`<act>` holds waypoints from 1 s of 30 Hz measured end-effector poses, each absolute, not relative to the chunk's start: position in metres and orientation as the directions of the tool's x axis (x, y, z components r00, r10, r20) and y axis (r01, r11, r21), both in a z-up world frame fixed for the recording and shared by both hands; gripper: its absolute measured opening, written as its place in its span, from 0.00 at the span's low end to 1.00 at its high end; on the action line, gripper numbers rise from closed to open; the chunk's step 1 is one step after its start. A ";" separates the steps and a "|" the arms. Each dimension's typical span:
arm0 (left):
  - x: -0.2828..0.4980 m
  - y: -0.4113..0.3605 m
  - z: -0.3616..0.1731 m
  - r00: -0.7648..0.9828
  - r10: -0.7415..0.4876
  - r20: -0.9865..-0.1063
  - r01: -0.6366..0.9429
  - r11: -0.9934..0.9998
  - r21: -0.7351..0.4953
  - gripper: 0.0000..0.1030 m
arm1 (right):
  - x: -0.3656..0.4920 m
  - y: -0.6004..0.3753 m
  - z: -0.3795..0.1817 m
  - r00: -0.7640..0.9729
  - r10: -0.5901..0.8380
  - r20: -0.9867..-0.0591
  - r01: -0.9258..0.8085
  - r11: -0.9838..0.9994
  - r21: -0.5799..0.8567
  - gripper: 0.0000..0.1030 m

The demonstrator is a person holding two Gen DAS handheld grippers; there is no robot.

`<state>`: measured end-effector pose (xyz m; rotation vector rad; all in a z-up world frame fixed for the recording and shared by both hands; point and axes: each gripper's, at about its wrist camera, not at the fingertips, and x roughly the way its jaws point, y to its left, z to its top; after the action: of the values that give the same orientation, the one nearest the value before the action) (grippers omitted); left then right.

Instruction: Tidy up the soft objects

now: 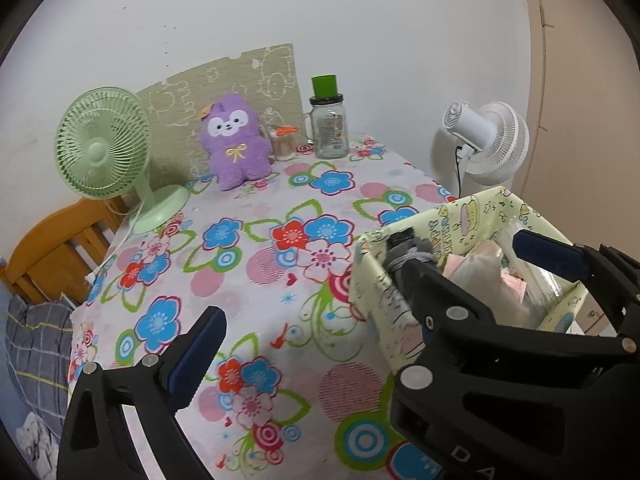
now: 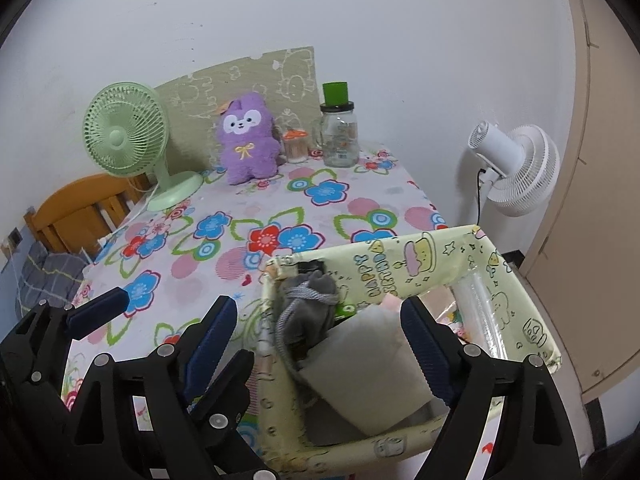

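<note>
left gripper [image 1: 316, 332] jaws wide apart, right gripper [image 2: 320, 332] likewise, both empty

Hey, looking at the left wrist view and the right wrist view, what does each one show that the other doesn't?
Only the left wrist view shows the outer side wall of the yellow box and a pale crumpled cloth at lower left.

Only the right wrist view shows the box's near rim and a wall plate at far left.

Both show the green fan, the purple plush, the glass jar, the white fan, the floral tablecloth and the grey pouch in the box.
</note>
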<state>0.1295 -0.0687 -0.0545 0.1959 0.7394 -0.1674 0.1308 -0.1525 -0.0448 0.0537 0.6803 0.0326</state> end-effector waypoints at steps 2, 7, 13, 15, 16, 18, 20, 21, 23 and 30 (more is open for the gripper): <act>0.127 -0.064 -0.054 0.730 -0.076 -0.680 0.213 0.970 0.121 0.97 | 0.128 -0.148 -0.045 0.782 0.047 -0.622 -0.014 0.998 0.057 0.85; 0.117 -0.046 -0.050 0.745 -0.066 -0.664 0.189 0.975 0.115 1.00 | 0.119 -0.138 -0.042 0.790 0.051 -0.611 -0.017 0.998 0.061 0.86; 0.105 -0.026 -0.045 0.765 -0.065 -0.641 0.175 0.978 0.109 1.00 | 0.108 -0.121 -0.038 0.806 0.049 -0.590 -0.030 0.999 0.042 0.86; 0.100 -0.019 -0.044 0.773 -0.060 -0.632 0.169 0.979 0.113 1.00 | 0.103 -0.116 -0.036 0.814 0.050 -0.579 -0.035 0.999 0.037 0.86; 0.098 -0.016 -0.044 0.775 -0.060 -0.629 0.167 0.979 0.113 1.00 | 0.101 -0.114 -0.035 0.817 0.052 -0.574 -0.037 0.999 0.038 0.86; 0.094 -0.011 -0.043 0.778 -0.058 -0.625 0.162 0.980 0.111 1.00 | 0.096 -0.110 -0.035 0.824 0.050 -0.565 -0.034 0.999 0.039 0.87; 0.089 -0.005 -0.044 0.782 -0.056 -0.621 0.160 0.981 0.112 1.00 | 0.091 -0.105 -0.034 0.830 0.047 -0.556 -0.031 0.999 0.038 0.90; 0.087 -0.002 -0.044 0.783 -0.052 -0.620 0.155 0.982 0.112 1.00 | 0.089 -0.105 -0.034 0.832 0.046 -0.553 -0.031 0.999 0.038 0.90; 0.083 0.004 -0.044 0.786 -0.048 -0.617 0.146 0.983 0.109 1.00 | 0.085 -0.101 -0.032 0.838 0.046 -0.544 -0.031 0.999 0.036 0.91; 0.074 0.030 -0.038 0.807 -0.014 -0.590 0.091 0.991 0.100 1.00 | 0.073 -0.094 -0.027 0.853 0.038 -0.520 -0.034 0.999 0.018 0.92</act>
<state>0.0743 0.0303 -0.0384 0.1259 0.6297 -0.0565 0.0729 -0.0939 -0.0271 0.0088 0.5472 0.0378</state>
